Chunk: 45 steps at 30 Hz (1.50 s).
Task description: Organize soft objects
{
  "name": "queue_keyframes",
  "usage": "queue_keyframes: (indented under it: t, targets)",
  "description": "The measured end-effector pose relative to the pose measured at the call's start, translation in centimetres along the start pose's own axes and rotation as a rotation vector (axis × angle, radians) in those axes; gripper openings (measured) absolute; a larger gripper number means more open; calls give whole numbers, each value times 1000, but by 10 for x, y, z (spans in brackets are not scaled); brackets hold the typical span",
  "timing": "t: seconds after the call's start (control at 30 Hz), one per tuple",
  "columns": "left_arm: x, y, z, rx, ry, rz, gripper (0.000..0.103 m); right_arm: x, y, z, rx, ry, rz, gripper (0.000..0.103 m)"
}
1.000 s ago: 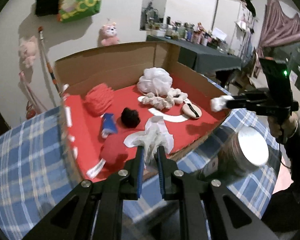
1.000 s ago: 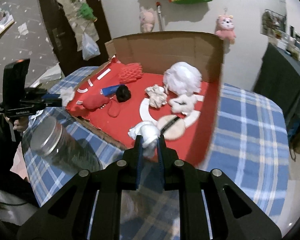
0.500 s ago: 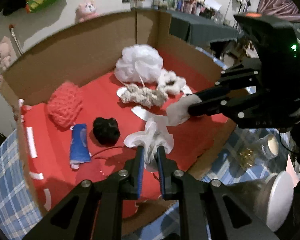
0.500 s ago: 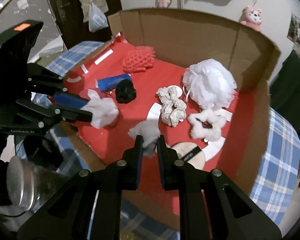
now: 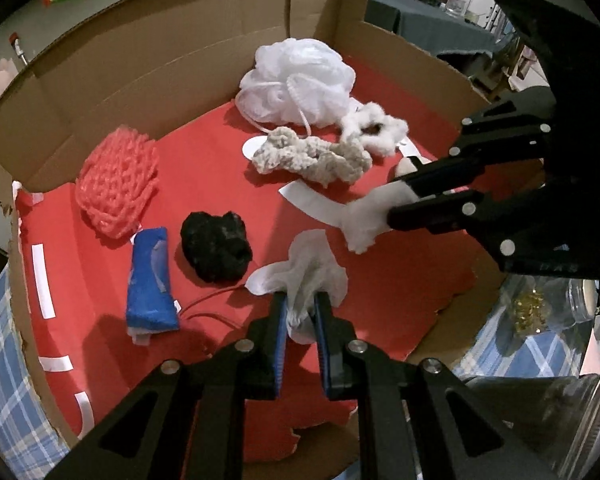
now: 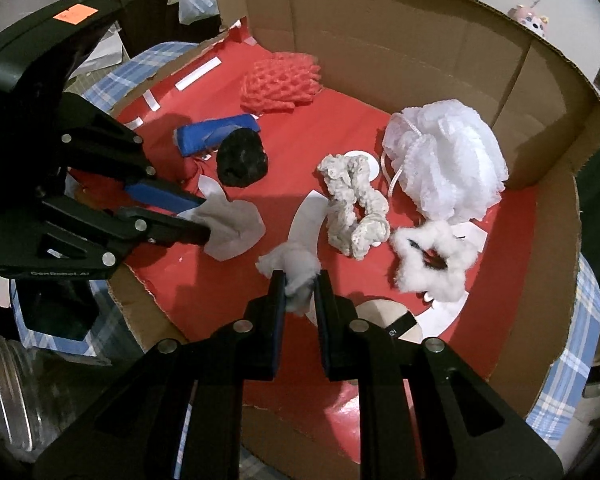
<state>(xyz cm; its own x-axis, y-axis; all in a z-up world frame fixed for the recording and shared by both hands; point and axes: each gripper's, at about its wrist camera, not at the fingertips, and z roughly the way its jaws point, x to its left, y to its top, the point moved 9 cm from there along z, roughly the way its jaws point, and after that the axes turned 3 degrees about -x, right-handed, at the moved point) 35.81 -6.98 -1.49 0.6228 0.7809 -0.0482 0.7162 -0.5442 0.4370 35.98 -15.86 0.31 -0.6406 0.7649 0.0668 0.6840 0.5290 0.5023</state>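
Note:
A cardboard box (image 5: 204, 36) with a red floor holds soft things: a white mesh pouf (image 5: 296, 80), a beige scrunchie (image 5: 312, 156), a fluffy white scrunchie (image 6: 428, 264), a coral knit piece (image 5: 116, 184), a blue cloth roll (image 5: 150, 280) and a black pompom (image 5: 216, 244). My left gripper (image 5: 300, 312) is shut on a thin white cloth (image 5: 308, 264) above the box's near part. Just to its right, my right gripper (image 6: 300, 288) is shut on a white cotton tuft (image 6: 292, 264). Both point steeply down into the box.
A round beige pad with a black strap (image 6: 388, 320) lies under the right gripper. Glass jars (image 5: 580, 400) with metal lids stand outside the box's near edge on a blue plaid cloth (image 5: 0, 360). The box's back walls rise high.
Both grippers have come forward and down from outside the near edge to over the box floor, tilting more steeply, each still holding its white piece.

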Motion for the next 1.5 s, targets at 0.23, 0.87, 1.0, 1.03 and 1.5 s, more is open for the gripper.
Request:
queue_keyframes:
  t: [0.23, 0.87, 1.0, 1.03, 1.5]
  targets:
    - [-1, 1, 3, -2, 6, 4, 14, 1, -4, 4, 25, -22, -3, 15]
    - [2, 8, -16, -78, 5, -38, 48, -3, -6, 4, 25, -57, 27, 61]
    - [5, 10, -32, -124, 15, -91, 53, -4, -2, -9, -22, -88, 36, 64]
    - [7, 10, -37, -137, 21, -110, 61, -6, -1, -15, -31, -96, 45, 64]
    - [19, -14, -70, -177, 133, -369, 92, -11, -12, -59, -67, -171, 349, 76]
